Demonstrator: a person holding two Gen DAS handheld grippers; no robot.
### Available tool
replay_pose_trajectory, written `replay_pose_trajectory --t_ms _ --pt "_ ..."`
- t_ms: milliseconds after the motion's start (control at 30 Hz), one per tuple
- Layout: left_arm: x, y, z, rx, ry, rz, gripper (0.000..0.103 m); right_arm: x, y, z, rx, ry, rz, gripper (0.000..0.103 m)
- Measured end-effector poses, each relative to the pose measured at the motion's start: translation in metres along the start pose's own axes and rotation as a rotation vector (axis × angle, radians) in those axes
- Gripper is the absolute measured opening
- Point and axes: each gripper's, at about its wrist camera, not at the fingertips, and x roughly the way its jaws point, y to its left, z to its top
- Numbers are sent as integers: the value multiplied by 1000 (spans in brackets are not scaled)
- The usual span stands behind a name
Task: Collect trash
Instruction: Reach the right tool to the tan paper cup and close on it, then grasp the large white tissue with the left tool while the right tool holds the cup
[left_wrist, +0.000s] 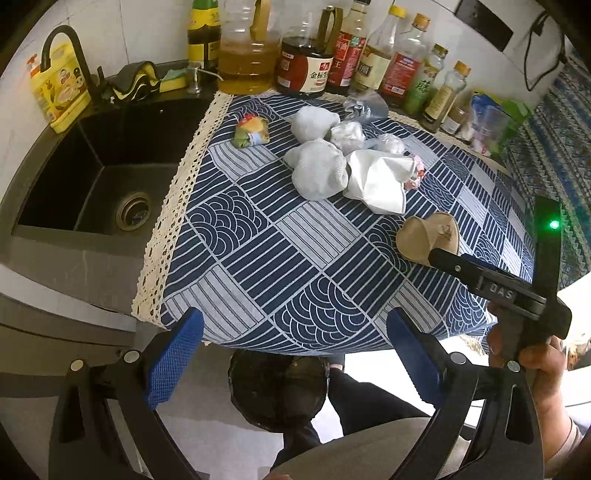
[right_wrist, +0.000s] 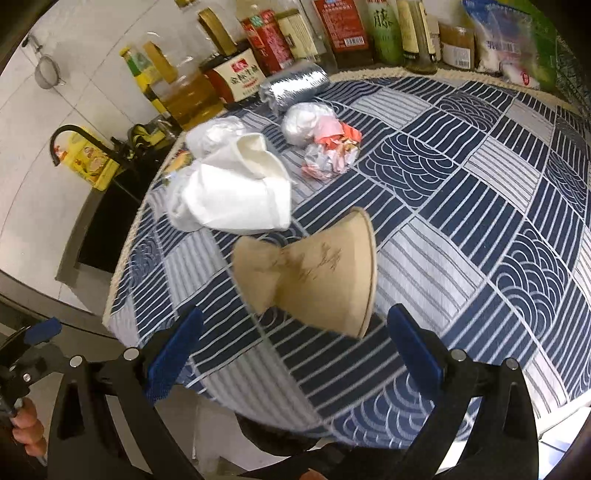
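Observation:
A crushed brown paper cup lies on the blue patterned tablecloth, just ahead of my right gripper, which is open with the cup's rim reaching between the blue pads without touching them. Behind it lie a flattened white paper cup, a red-and-white wrapper and crumpled white paper balls. My left gripper is open and empty, held off the table's front edge above a black bin. From there I see the brown cup, white paper balls and a green-yellow wrapper.
Sauce and oil bottles line the back wall. A black sink with a tap sits left of the cloth's lace edge. A crumpled foil bag and packets lie at the back. A person's legs are below the table.

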Motion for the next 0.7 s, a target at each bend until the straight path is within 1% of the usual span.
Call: replay_pose_trajectory --t_ms 233,267,300,400,433,533,700 --pt "9 -7 8 -10 18 12 96 16 -8 11 10 6 14 99" --pt "10 -8 8 -9 19 14 96 18 -9 12 8 9 11 97" --pt "11 -9 9 -10 21 16 96 21 -10 13 8 17 14 92" --pt "13 -11 10 -15 25 18 96 25 -11 15 6 31 19 83" --pt "14 -12 11 -14 25 20 96 23 -11 16 -1 29 22 78" --pt "15 -14 12 -13 25 20 96 20 -10 18 -7 22 34 74" --pt "19 -21 17 -7 22 14 96 12 -14 18 -14 11 50 74"
